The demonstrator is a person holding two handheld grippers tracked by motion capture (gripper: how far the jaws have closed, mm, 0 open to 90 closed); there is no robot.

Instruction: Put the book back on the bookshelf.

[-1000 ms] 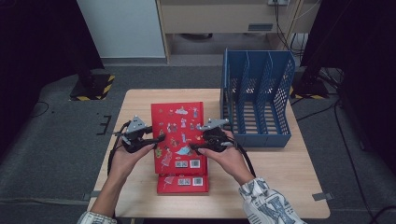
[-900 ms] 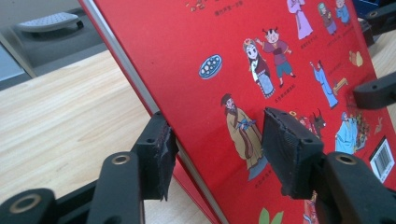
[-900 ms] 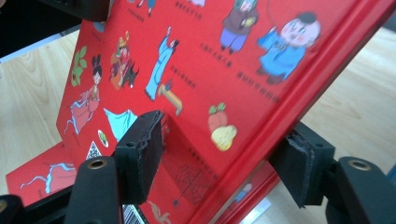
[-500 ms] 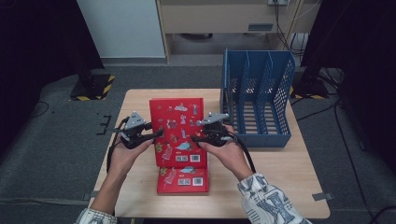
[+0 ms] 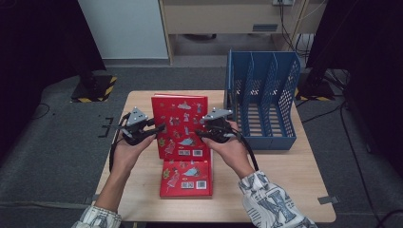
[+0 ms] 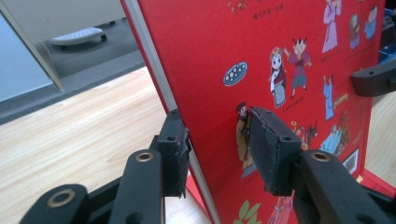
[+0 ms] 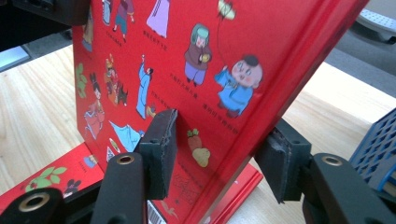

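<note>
A red picture book (image 5: 180, 123) stands tilted up over the table, held by its two side edges. My left gripper (image 5: 159, 128) is on its left edge. In the left gripper view the jaws (image 6: 222, 140) have just been closing and now press cover and back of the book (image 6: 280, 46). My right gripper (image 5: 202, 134) clamps the right edge by the spine. Its jaws (image 7: 219, 149) have also just been closing, one pad on the illustrated cover (image 7: 163, 56), the other behind. A second red book (image 5: 186, 178) lies flat beneath, toward the person.
A blue slotted file rack (image 5: 261, 99) stands on the wooden table (image 5: 285, 175) just right of the right gripper, its mesh corner (image 7: 378, 144) close by. Bare tabletop lies left of the books. Dark floor and cabinets surround the table.
The upper red book has come up a little off the lower one, and more of the lower book shows. Both pairs of jaws have drawn in on its edges.
</note>
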